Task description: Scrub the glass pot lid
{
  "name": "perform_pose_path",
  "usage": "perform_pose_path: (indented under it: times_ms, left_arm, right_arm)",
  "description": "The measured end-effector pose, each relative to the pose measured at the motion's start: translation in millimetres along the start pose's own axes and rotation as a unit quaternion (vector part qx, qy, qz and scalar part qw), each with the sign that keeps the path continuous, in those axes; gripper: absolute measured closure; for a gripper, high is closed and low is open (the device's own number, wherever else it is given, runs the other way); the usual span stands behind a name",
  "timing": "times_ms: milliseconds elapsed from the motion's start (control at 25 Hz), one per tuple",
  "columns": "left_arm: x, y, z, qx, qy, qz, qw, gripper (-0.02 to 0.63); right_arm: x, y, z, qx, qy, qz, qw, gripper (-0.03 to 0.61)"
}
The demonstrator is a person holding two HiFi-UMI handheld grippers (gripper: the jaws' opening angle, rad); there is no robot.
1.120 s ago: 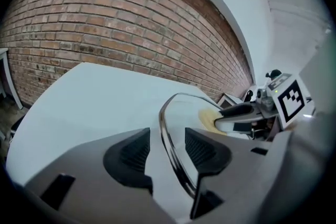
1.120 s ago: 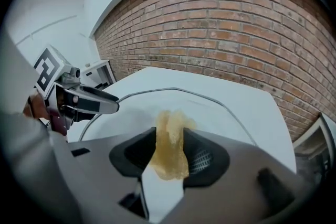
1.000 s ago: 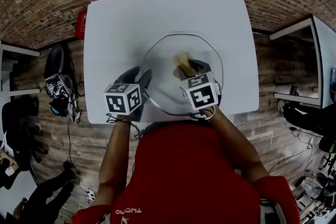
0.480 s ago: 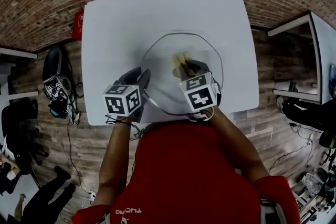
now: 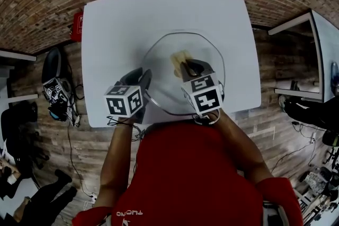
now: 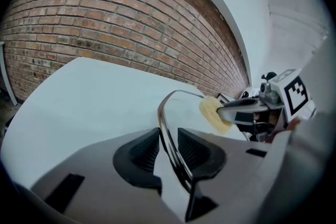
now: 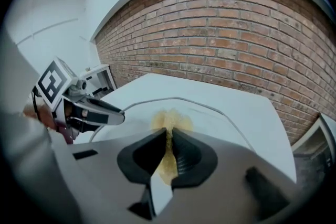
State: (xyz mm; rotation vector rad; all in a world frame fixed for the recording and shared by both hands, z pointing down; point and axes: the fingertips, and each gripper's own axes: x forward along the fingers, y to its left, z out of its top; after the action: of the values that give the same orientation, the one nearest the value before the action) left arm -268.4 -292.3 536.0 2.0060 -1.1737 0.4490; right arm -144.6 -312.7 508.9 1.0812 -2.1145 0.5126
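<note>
Left gripper (image 6: 168, 145): jaws just closing, now clamped on the metal rim of the glass pot lid (image 6: 164, 107); lid spreads ahead and to its right on the white table (image 5: 127, 24).

Right gripper (image 7: 169, 147): jaws just closing, pinching the yellow sponge (image 7: 170, 119); tuft pokes ahead of the tips, over the lid.

White lettering on the red shirt (image 5: 185, 166): unreadable.
</note>
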Motion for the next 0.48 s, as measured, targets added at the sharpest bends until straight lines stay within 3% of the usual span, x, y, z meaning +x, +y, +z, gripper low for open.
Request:
perform_pose_path:
  times_ms: [280, 480]
  left_arm:
    - [-2.6, -0.1, -2.0, -0.002, 0.003, -0.001, 1.0000, 0.495]
    - [-3.4, 0.5, -2.8, -0.002, 0.003, -0.002, 1.0000, 0.496]
  right_arm:
    - [13.1, 18.2, 41.2, 0.009, -0.033, 0.017, 0.999, 0.529]
    - [39.3, 27.6, 59.0, 0.002, -0.027, 0.025, 0.999, 0.529]
